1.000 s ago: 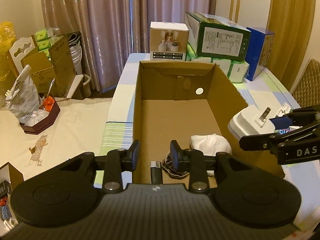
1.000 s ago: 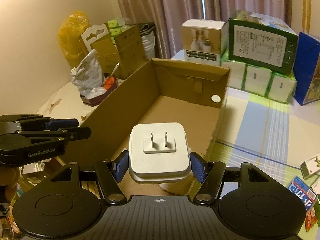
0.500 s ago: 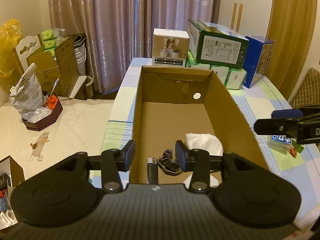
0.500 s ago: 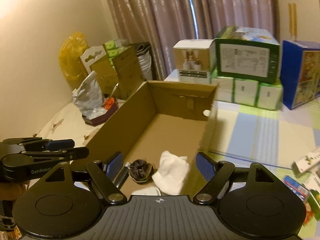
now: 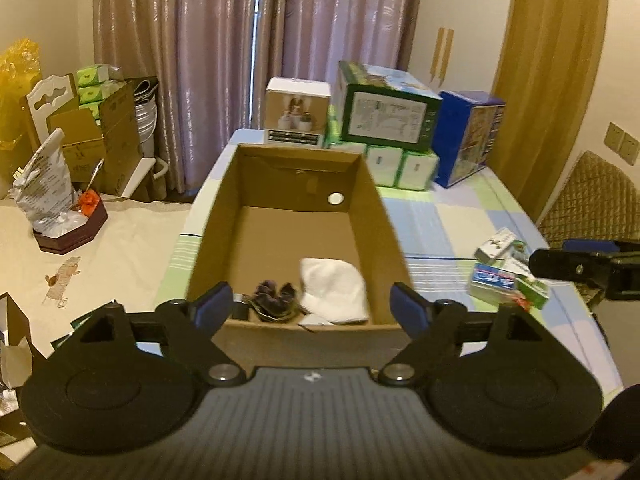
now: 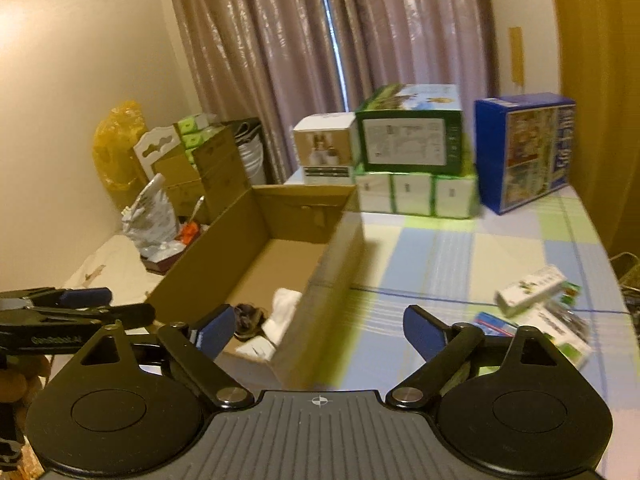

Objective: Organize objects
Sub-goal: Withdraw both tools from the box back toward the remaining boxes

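Your left gripper (image 5: pixel 311 308) hangs just in front of the near wall of the box (image 5: pixel 382 216). Its jaws are spread wide and hold nothing. It points straight down the length of the box, so you can see right in.

The box sits on the worktop (image 6: pixel 460 248) with its top open, likely so things can be dropped in from above. Three things lie at its near end: a small dark tube (image 5: pixel 240 309), a dark bundle (image 5: pixel 276 298) and a white cloth (image 5: pixel 334 290). They are close together, and the bundle and cloth touch. The far end of the box is bare.

To the right of the box, some small packets (image 6: pixel 536 312) lie in a loose heap on the worktop. I think these are the next things to tidy.

Your right gripper (image 6: pixel 318 332) is held level over the worktop, by the right wall of the box. Its jaws are spread wide too, with nothing between them. It looks ready to swing over to the packets.
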`<state>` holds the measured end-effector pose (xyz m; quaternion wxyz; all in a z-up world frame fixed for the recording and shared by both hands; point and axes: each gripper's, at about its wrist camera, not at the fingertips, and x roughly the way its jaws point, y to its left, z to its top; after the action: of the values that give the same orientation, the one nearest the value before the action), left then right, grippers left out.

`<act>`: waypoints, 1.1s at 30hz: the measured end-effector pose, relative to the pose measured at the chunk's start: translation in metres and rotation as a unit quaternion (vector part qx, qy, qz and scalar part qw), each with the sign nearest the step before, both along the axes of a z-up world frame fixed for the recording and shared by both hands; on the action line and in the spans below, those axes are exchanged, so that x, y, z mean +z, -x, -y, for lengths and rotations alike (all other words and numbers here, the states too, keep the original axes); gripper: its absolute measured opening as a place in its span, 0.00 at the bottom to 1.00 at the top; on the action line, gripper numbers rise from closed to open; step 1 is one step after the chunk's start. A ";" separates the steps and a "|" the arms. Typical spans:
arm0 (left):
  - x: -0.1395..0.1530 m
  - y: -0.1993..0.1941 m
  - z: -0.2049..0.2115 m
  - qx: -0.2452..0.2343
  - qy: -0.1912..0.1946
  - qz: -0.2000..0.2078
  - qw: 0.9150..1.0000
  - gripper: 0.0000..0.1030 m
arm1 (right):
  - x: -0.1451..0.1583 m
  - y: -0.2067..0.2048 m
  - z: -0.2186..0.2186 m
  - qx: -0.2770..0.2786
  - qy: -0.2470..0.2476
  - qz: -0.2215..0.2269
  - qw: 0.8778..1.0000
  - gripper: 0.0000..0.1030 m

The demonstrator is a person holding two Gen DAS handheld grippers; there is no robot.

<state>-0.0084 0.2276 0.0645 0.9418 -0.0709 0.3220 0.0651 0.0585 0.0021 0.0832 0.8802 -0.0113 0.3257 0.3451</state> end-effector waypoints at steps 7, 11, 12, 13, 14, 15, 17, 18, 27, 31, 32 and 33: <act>0.010 0.016 0.034 -0.005 0.003 0.012 1.000 0.92 | 0.001 0.017 0.043 -0.029 0.017 0.006 0.999 0.95; 0.010 0.020 0.053 -0.014 -0.006 0.016 1.000 0.99 | 0.000 0.024 0.070 -0.048 0.012 0.004 0.999 0.98; 0.010 0.020 0.058 -0.019 -0.010 0.015 1.000 0.99 | 0.000 0.026 0.076 -0.051 0.012 0.003 0.999 0.98; 0.009 0.020 0.065 -0.025 -0.014 0.015 0.999 0.99 | -0.001 0.028 0.081 -0.053 0.012 0.003 0.999 0.98; 0.009 0.021 0.069 -0.029 -0.016 0.015 0.999 0.99 | -0.001 0.030 0.088 -0.057 0.012 0.003 0.998 0.98; 0.009 0.021 0.075 -0.033 -0.018 0.016 0.999 0.99 | -0.002 0.032 0.094 -0.062 0.013 0.004 0.998 0.98; 0.008 0.021 0.084 -0.040 -0.018 0.018 0.999 0.99 | -0.006 0.035 0.110 -0.080 0.012 0.006 0.997 0.98; 0.007 0.021 0.089 -0.044 -0.016 0.019 0.999 0.99 | -0.008 0.036 0.118 -0.092 0.012 0.006 0.996 0.98; -0.004 0.001 0.131 -0.092 -0.009 0.006 0.996 0.99 | -0.022 0.033 0.177 -0.163 0.014 -0.008 0.987 0.98; -0.009 -0.010 0.148 -0.108 -0.010 0.000 0.994 0.99 | -0.025 0.029 0.197 -0.181 0.011 -0.014 0.983 0.98; -0.010 -0.013 0.152 -0.111 -0.011 -0.001 0.994 0.99 | -0.026 0.028 0.200 -0.184 0.011 -0.015 0.983 0.98; -0.011 -0.015 0.155 -0.115 -0.012 -0.001 0.993 0.99 | -0.026 0.027 0.203 -0.187 0.010 -0.016 0.982 0.98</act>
<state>0.0063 0.0722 0.0539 0.9434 -0.0220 0.3286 -0.0395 0.0311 -0.2010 0.0569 0.9237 0.0463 0.3395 0.1713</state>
